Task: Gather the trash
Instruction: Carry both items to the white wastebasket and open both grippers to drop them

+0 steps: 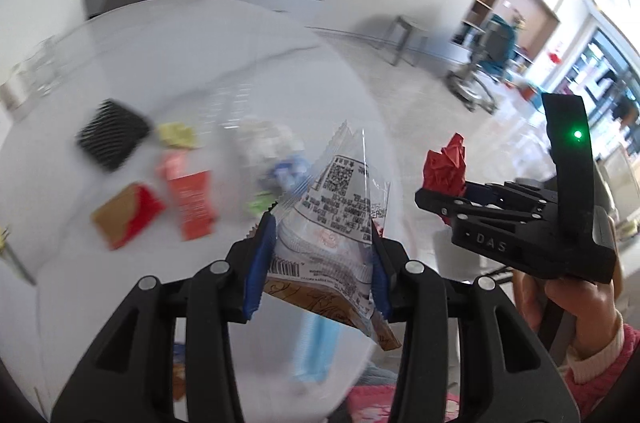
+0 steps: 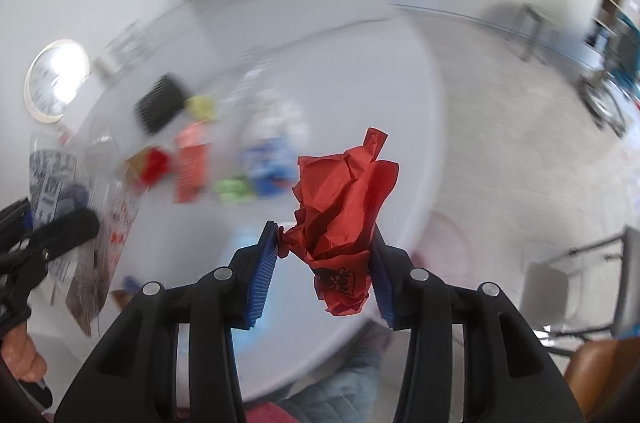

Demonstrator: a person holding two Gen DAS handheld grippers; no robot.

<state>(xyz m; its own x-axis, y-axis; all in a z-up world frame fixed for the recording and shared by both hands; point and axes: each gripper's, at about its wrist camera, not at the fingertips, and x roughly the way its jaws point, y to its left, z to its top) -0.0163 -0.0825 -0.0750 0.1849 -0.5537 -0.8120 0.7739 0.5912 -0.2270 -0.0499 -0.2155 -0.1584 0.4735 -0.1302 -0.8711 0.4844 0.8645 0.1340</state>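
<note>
My left gripper [image 1: 322, 223] is shut on a clear printed snack wrapper [image 1: 340, 199], whose crinkled top sticks up between the blue pads. To its right, a hand [image 1: 572, 303] carries my right gripper [image 1: 440, 201], seen from the side. In the right wrist view that right gripper [image 2: 325, 229] is shut on a crumpled red paper [image 2: 344, 199], which stands above the fingertips. Both grippers hang over the near edge of the round white table [image 1: 160, 63]. More trash lies blurred on it: red packets [image 1: 192, 203], a brown-and-red box [image 1: 128, 215], a yellow scrap [image 1: 176, 135] and blue-white wrappers [image 1: 280, 159].
A black ridged pad [image 1: 112, 135] lies on the table's left side. A light blue strip [image 1: 316, 351] lies near its front edge. A stool [image 1: 404, 35] and a wheelchair [image 1: 480, 79] stand on the tiled floor beyond. A chair [image 2: 592, 279] is at the right.
</note>
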